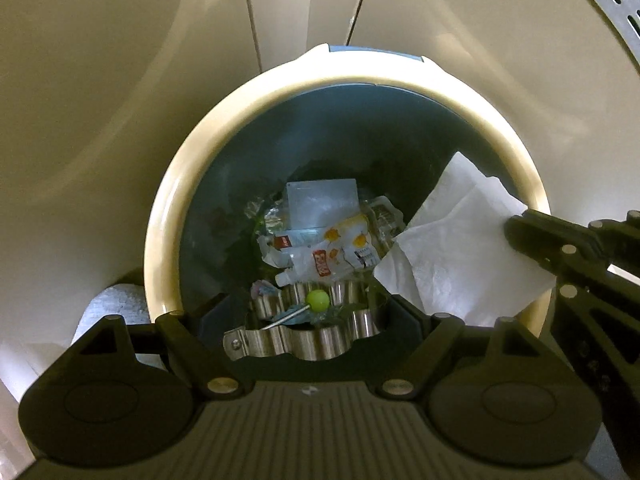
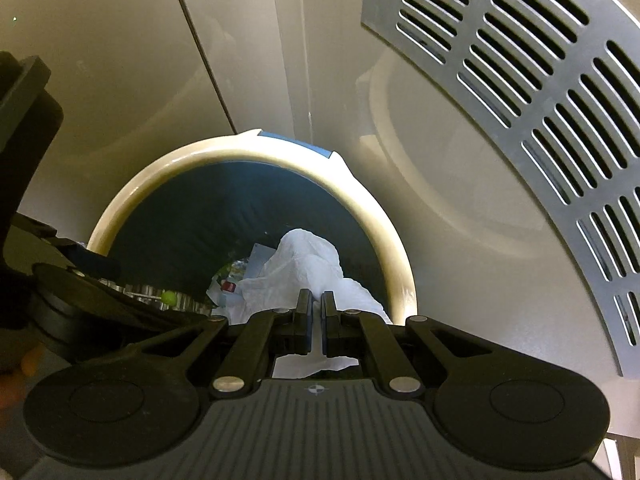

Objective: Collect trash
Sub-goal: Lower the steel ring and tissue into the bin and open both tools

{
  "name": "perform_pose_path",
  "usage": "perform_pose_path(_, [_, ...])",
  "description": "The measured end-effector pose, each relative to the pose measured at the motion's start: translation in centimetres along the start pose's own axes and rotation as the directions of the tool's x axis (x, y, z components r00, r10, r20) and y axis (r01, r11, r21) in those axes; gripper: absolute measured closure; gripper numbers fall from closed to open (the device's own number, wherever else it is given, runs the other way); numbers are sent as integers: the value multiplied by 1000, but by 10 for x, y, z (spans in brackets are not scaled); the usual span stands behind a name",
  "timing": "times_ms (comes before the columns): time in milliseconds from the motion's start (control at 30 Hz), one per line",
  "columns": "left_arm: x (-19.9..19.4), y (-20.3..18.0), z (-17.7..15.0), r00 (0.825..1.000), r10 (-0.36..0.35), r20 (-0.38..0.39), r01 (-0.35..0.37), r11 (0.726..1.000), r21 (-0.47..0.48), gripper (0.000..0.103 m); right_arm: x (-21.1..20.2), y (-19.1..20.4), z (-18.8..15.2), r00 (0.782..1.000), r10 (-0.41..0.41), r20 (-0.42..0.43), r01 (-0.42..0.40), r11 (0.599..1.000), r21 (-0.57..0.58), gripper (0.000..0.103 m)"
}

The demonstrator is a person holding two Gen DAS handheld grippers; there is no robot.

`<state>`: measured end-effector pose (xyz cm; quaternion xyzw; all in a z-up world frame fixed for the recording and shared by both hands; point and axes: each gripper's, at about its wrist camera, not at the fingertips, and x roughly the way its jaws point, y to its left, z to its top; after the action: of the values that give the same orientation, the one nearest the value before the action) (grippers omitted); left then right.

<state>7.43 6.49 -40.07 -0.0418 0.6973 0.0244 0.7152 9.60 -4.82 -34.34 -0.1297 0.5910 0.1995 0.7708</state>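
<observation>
In the left wrist view, the left gripper (image 1: pixel 304 332) held a wavy metal ring (image 1: pixel 308 340) between wide-spread fingers, over the trash bin (image 1: pixel 160 216). In the right wrist view, the right gripper (image 2: pixel 317 312) was closed on a white tissue (image 2: pixel 304 264), which hung beyond its fingertips above the bin.

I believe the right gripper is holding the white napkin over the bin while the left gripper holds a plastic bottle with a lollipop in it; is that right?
Not quite. The left gripper holds a shiny metal flower-shaped ring, not a bottle; the left wrist view shows it, lollipop inside. The right gripper does hold the white napkin over the bin.
</observation>
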Motion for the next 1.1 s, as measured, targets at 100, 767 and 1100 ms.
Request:
perform_pose_path(100, [3, -1, 0, 1000, 2, 0, -2, 1000, 6, 16, 5, -1, 2, 1000, -4, -9, 4, 1000, 9, 98])
perform_pose_path(767, [-26, -24, -27, 996, -66, -67, 81, 967, 241, 0, -20, -14, -11, 999, 24, 25, -25, 998, 56, 21])
perform_pose_path(1100, [-131, -10, -82, 967, 20, 253, -71, 979, 194, 0, -127, 1, -31, 965, 18, 262, -7, 999, -40, 5])
